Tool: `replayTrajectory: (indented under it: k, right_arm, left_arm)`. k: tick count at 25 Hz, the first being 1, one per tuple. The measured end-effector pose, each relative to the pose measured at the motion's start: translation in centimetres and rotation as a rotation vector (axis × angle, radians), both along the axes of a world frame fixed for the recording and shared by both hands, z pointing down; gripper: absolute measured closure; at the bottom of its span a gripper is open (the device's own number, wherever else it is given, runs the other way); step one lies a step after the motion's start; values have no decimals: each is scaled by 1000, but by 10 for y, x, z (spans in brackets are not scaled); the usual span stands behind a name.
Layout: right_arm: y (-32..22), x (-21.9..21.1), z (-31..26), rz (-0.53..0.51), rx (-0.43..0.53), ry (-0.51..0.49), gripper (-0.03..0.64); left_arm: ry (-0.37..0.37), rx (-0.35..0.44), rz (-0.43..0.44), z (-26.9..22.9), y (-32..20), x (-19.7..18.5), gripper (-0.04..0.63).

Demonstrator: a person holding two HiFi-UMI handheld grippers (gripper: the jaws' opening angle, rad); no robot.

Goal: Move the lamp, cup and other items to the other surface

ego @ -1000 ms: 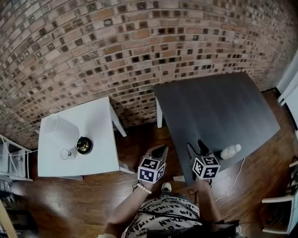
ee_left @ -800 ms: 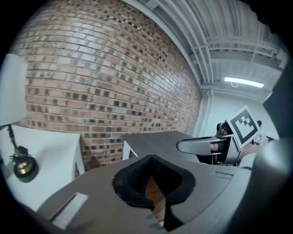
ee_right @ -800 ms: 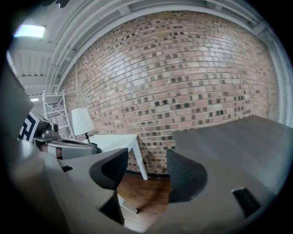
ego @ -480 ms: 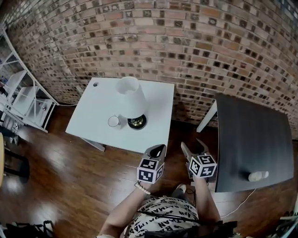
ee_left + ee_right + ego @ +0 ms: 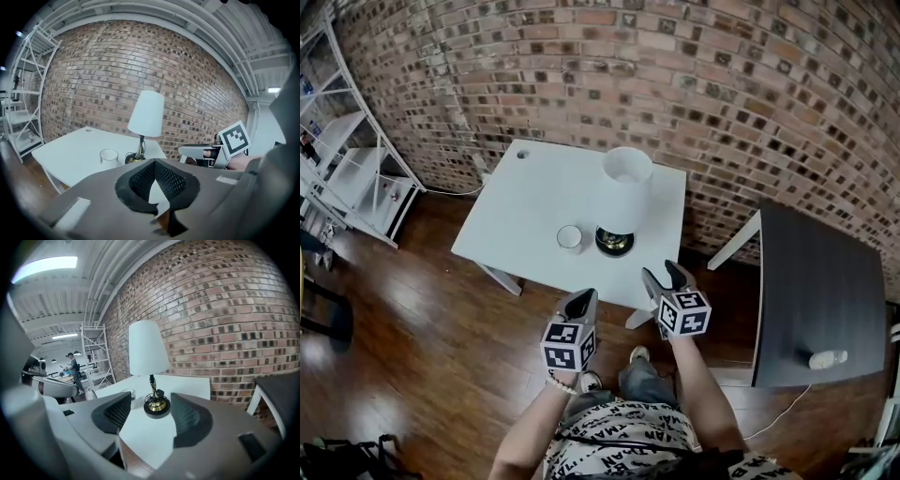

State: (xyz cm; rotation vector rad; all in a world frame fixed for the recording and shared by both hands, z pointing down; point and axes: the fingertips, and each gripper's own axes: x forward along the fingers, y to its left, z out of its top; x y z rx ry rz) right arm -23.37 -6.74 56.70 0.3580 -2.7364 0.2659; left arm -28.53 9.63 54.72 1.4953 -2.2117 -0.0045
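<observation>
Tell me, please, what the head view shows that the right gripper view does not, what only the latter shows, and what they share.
Only the head view shows the small white object lying on the dark table, and the wearer's patterned shirt. Only the right gripper view shows the ceiling lights and a distant person in the background. Both show the lamp, the cup and the white table against the brick wall.

One lamp (image 5: 623, 192), one cup (image 5: 570, 237), one white table (image 5: 520, 202), one dark table (image 5: 816, 281), one shelving rack (image 5: 358, 161)
</observation>
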Motion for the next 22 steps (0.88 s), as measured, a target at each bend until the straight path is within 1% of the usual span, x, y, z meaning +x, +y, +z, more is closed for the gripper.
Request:
replayTrajectory:
  k: [4, 9, 15, 20, 22]
  right_arm:
    - [7, -41, 17, -41, -21, 14, 334]
    - [-5, -88, 30, -74, -13, -24, 334]
    - [-21, -141, 54, -110, -24, -37, 334]
    - [-25, -180, 51, -122, 0, -102, 334]
    - [-30, -192, 49, -111, 6, -134, 334]
  left_arm:
    - [13, 8, -27, 3, 4, -19, 589]
    - [5, -13, -44, 9, -2, -43, 590]
    - [-17, -26, -67, 11, -19, -76, 590]
    - [-26, -35, -91, 15, -30, -98, 590]
    - [-26, -36, -106, 19, -32, -105, 589]
